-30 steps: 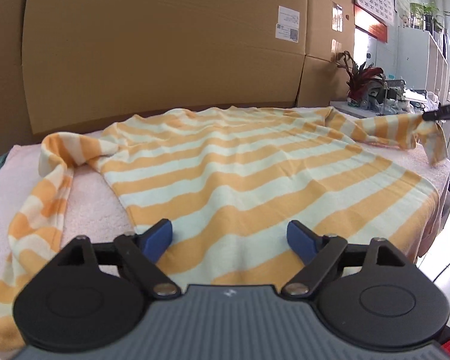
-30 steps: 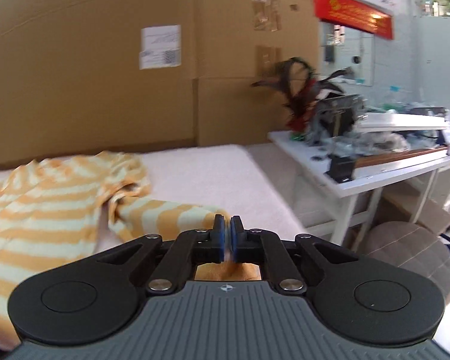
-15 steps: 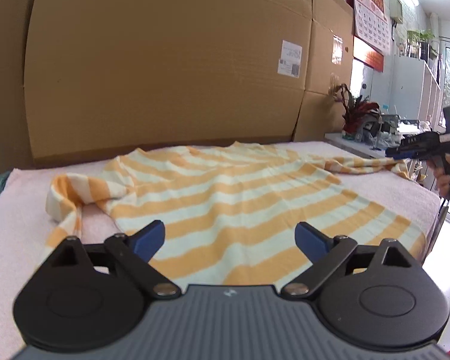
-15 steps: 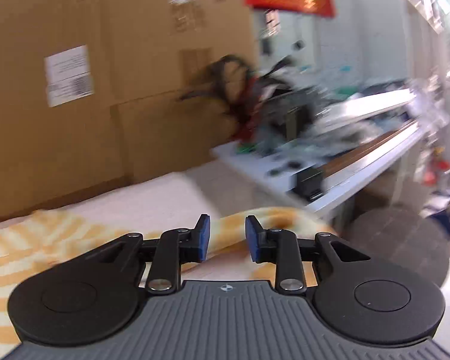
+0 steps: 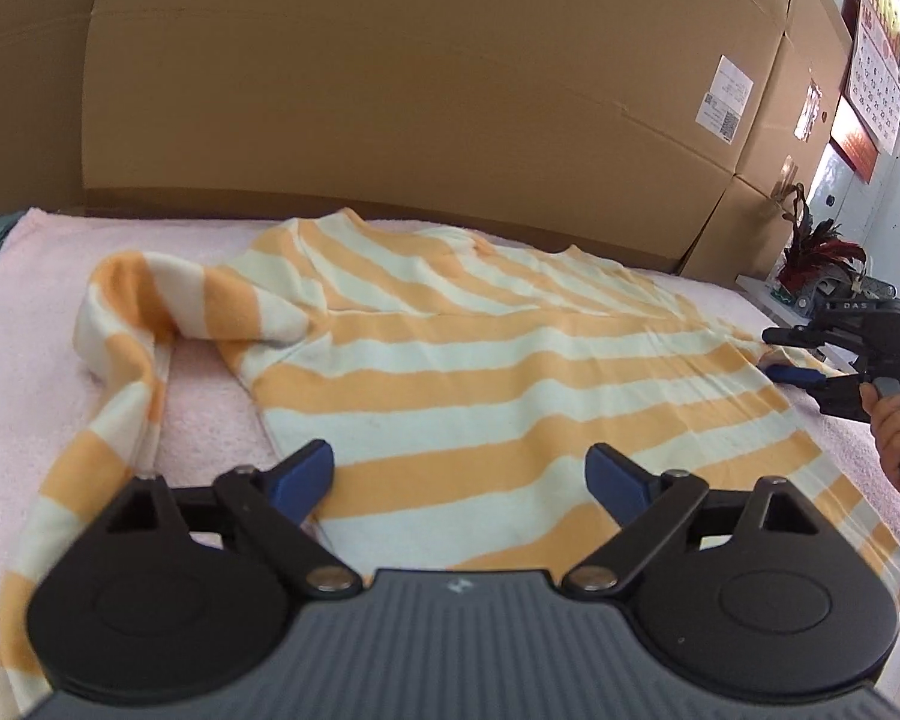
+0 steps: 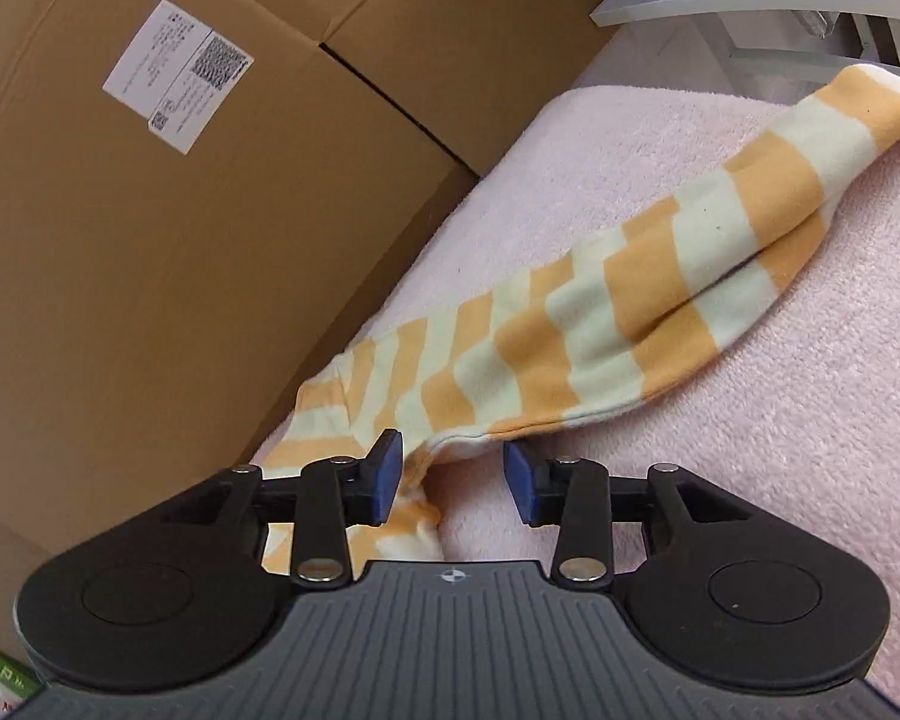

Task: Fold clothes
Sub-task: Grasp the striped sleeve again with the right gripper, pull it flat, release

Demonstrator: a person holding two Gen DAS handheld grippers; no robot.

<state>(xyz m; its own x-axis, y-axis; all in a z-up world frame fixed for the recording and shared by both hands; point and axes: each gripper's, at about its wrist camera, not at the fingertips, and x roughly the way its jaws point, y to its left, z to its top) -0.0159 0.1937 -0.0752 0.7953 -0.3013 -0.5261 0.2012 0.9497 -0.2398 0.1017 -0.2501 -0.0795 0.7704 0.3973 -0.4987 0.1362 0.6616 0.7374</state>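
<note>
Left gripper (image 5: 459, 474) first: I see its blue pads spread wide w/ nothing between them, hanging just above the lower body of the striped sweater (image 5: 498, 372). Its jaws have just been opening, then eased back a touch. Sweater is orange-and-cream, lying flat on a pink towel cover (image 5: 24, 312) that tops the work surface.

Going left to right in the left wrist view: the left sleeve (image 5: 132, 360) bends near the shoulder and runs down toward the bottom-left corner. Next comes the torso, spread across the middle, neckline at the far side near the cardboard boxes (image 5: 390, 78). At the far right edge I see the right gripper (image 5: 801, 354), held by a hand (image 5: 894, 420), low at the sweater's right side. Behind it, a red-leaved plant (image 5: 816, 246) and a wall calendar (image 5: 879, 84).

Right wrist view, left to right: cardboard w/ a white shipping label (image 6: 177, 75), then the right sleeve (image 6: 630, 300) running diagonally across the pink cover toward the upper right, cuff end near the edge. A white side table (image 6: 750, 6) sits beyond.

Right gripper (image 6: 453, 480) is partly open, its jaws have just been opening. Sleeve's armpit-end fabric lies beside the left pad (image 6: 384, 477); I can't tell if they touch, but it's not pinched.
</note>
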